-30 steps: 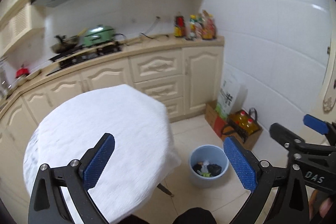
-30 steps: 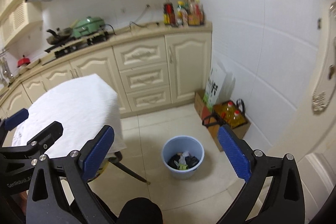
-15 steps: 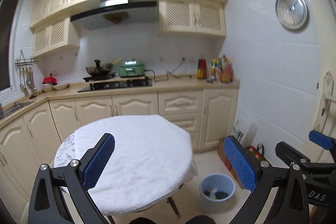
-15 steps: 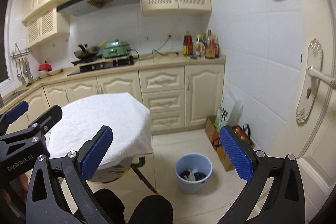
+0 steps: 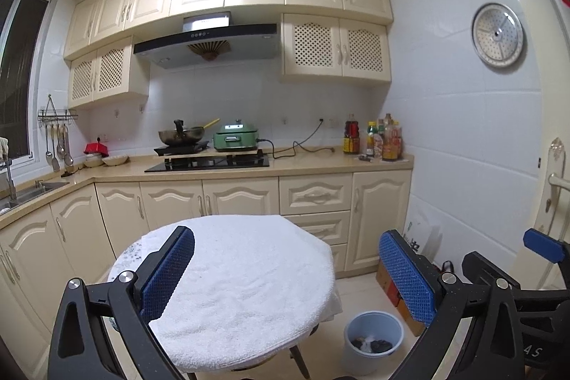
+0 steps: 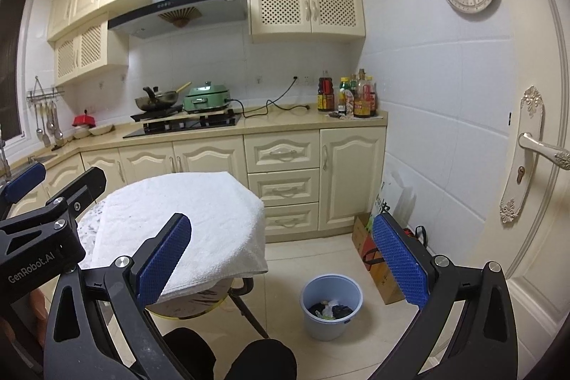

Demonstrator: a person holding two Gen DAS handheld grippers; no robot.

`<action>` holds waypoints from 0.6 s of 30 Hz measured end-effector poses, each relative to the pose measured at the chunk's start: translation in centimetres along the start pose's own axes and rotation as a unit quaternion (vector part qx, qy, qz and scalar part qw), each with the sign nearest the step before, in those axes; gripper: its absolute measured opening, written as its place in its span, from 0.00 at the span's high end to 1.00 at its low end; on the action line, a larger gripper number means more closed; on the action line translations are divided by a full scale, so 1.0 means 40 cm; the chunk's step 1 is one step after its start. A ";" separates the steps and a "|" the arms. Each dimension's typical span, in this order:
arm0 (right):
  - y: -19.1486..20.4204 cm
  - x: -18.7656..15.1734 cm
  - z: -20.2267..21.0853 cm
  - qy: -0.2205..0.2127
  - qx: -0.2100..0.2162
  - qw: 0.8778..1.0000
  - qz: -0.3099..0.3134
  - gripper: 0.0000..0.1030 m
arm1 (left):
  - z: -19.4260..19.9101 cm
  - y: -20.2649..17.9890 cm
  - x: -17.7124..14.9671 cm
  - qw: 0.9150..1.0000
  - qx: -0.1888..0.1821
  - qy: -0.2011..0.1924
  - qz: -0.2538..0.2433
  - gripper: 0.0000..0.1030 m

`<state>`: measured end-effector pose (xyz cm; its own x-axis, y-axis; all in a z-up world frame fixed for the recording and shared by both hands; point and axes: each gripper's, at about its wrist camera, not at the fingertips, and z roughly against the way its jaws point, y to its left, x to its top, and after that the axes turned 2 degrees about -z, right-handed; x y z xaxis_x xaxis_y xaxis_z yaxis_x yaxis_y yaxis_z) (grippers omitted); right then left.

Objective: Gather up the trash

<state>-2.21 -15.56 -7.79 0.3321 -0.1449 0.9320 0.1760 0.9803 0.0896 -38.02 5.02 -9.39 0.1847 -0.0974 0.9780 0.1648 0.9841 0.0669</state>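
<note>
Left wrist view, left gripper (image 5: 286, 276): jaws spread wide, empty, at bottom of frame over the towel-covered tabletop (image 5: 249, 273).
Left wrist view, bin (image 5: 373, 341): pale blue, on the floor at lower right, beside the tabletop, with trash (image 5: 370, 345) inside.
Right wrist view, right gripper (image 6: 281, 260): jaws spread wide, empty.
Right wrist view, bin (image 6: 331, 307): lower centre, dark and pale trash (image 6: 331, 310) inside; tabletop (image 6: 185, 212) at left.
</note>
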 end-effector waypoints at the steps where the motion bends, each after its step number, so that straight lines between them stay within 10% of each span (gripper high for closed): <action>1: -0.001 0.001 0.001 -0.001 0.001 1.000 0.000 0.00 | -0.014 0.001 0.005 1.000 0.000 0.000 0.000 0.01; 18: 0.010 0.008 0.027 -0.019 0.005 1.000 -0.001 0.00 | -0.125 -0.004 0.064 1.000 0.012 -0.009 -0.002 0.01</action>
<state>-3.06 -15.08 -7.08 0.2958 -0.1421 0.9446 0.1679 0.9812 0.0951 -32.72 3.86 -7.88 0.1656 -0.0989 0.9812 0.1431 0.9868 0.0753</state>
